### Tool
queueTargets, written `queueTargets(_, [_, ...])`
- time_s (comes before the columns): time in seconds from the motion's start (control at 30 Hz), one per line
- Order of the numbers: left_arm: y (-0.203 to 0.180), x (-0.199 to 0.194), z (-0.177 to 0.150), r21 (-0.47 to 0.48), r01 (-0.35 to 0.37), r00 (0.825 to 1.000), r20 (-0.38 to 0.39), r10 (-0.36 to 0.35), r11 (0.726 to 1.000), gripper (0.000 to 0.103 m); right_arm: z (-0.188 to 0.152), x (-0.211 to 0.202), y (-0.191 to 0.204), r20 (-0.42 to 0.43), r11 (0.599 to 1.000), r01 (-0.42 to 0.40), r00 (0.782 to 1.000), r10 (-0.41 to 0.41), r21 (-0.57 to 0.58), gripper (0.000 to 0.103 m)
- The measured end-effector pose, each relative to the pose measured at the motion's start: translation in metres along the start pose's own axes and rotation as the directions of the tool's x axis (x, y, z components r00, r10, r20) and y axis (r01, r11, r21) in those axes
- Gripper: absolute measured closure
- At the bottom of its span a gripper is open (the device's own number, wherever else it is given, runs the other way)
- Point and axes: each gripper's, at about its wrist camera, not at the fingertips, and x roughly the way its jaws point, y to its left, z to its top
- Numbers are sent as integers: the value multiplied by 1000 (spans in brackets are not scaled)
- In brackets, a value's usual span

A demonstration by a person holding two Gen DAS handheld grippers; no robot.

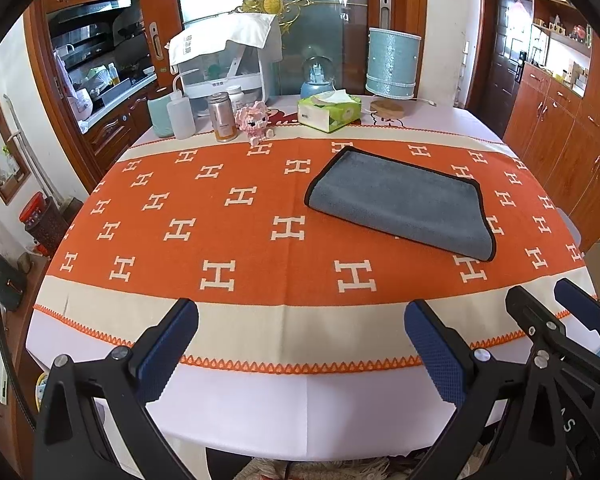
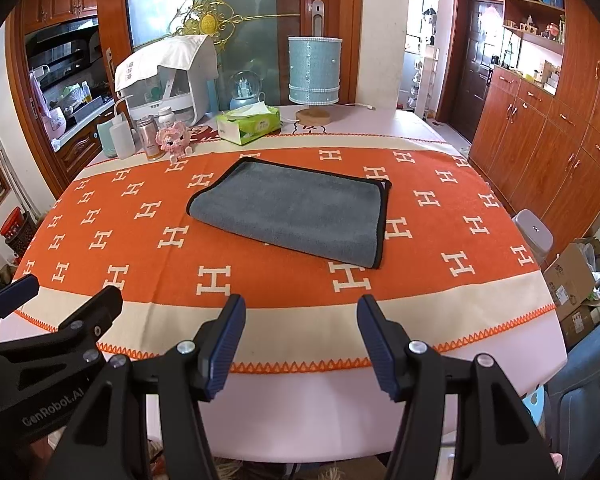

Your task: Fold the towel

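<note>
Orange cloth (image 2: 100, 216), grey towel (image 2: 296, 212) lying folded mid-table; left gripper (image 1: 300, 344) and right gripper (image 2: 300, 340) both spread, empty — best pinch matching corners together.

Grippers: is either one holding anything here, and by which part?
Nothing is held. The left gripper and right gripper are both open above the table's near edge, and the towel lies folded on the orange cloth, untouched.

Both views are being lit evenly and brightly; soft daylight is being admitted beyond the jaws, edges are being bent and vignetted, and focus is being kept sharp.
</note>
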Motion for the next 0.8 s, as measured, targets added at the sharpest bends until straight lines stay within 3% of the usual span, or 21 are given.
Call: queueTargets(0.8, [3, -2, -2, 4, 1, 1000, -2, -1, 1000, 0, -2, 0, 2, 1, 1000, 5, 1000, -5, 2, 45])
